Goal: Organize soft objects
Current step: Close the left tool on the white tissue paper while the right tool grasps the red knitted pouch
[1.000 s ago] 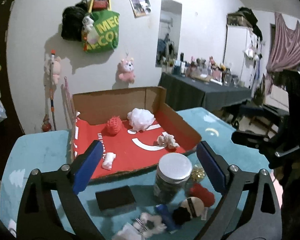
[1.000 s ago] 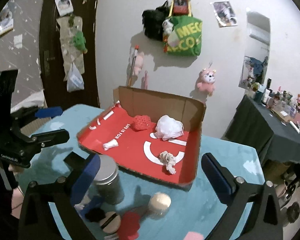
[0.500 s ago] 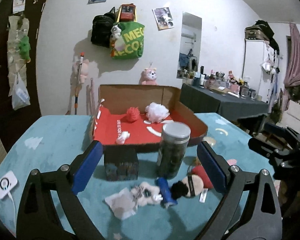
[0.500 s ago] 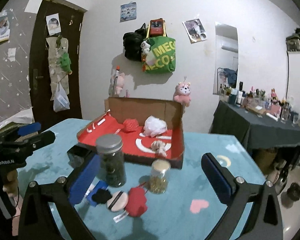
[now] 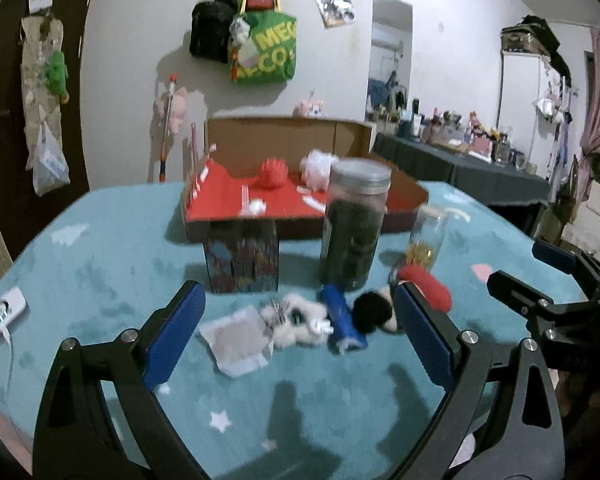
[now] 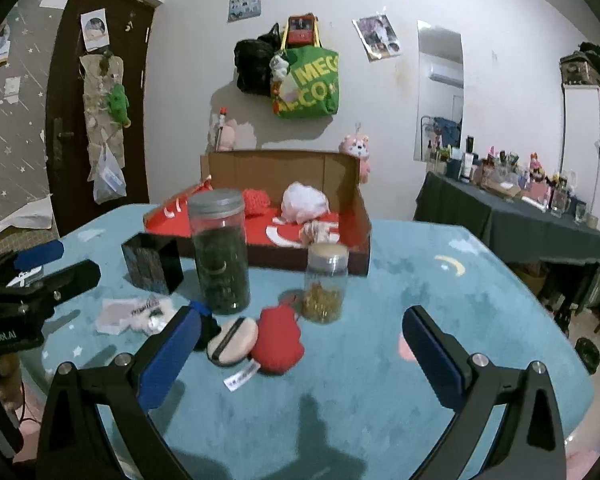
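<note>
Soft things lie in a row on the teal table: a white fluffy piece [image 5: 296, 318] on a white wrapper [image 5: 236, 338], a blue roll [image 5: 342, 316], a black pom [image 5: 372, 310], a round beige puff [image 6: 233, 336] and a red plush [image 6: 278, 338]. My left gripper [image 5: 300, 332] hovers open just in front of the fluffy piece and the blue roll, empty. My right gripper [image 6: 300, 354] is open and empty, low over the table near the red plush. The red-lined cardboard box [image 6: 360, 216] behind holds a red ball [image 6: 257, 201], a white pouf [image 6: 305, 202] and small pale pieces.
A tall jar with dark contents [image 6: 219, 254], a small jar with golden bits [image 6: 326, 282] and a dark patterned box [image 6: 153, 262] stand between the soft things and the cardboard box. A white charger [image 5: 0, 314] lies at the table's left edge. A dark-clothed side table [image 6: 512, 216] stands at right.
Both grippers have dropped from above the box toward the table's near side, so the jars and soft things now loom close. Both stayed open and took hold of nothing.
</note>
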`<control>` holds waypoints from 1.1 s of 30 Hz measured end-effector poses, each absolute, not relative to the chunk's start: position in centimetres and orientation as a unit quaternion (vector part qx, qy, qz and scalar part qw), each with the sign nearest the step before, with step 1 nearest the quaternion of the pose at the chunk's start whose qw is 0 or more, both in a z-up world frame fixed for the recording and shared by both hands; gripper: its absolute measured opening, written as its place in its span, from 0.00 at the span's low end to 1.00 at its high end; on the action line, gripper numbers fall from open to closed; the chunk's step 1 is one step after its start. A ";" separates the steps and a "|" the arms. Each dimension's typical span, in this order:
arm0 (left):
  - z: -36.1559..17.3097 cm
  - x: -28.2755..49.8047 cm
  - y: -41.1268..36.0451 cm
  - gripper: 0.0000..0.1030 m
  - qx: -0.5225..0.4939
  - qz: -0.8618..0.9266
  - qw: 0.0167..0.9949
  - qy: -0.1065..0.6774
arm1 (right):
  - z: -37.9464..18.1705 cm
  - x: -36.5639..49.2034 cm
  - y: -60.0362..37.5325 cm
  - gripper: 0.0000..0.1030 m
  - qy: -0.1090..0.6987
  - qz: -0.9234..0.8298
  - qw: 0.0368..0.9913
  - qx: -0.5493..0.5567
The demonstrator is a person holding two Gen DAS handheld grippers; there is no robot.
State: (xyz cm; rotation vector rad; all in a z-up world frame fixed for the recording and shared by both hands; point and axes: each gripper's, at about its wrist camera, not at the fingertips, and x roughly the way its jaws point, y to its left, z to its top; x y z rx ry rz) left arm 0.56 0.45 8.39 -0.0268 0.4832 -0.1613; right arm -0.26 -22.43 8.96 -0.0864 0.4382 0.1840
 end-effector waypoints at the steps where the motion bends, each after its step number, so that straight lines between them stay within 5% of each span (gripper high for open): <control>1: 8.0 0.7 0.5 0.94 -0.014 -0.079 0.966 0.244 | 8.6 -0.1 -22.5 1.00 0.222 0.090 0.970 -0.041; 33: 3.5 6.2 3.5 0.94 0.010 -0.037 0.932 0.360 | 3.8 5.4 -23.5 1.00 0.326 0.107 0.939 0.006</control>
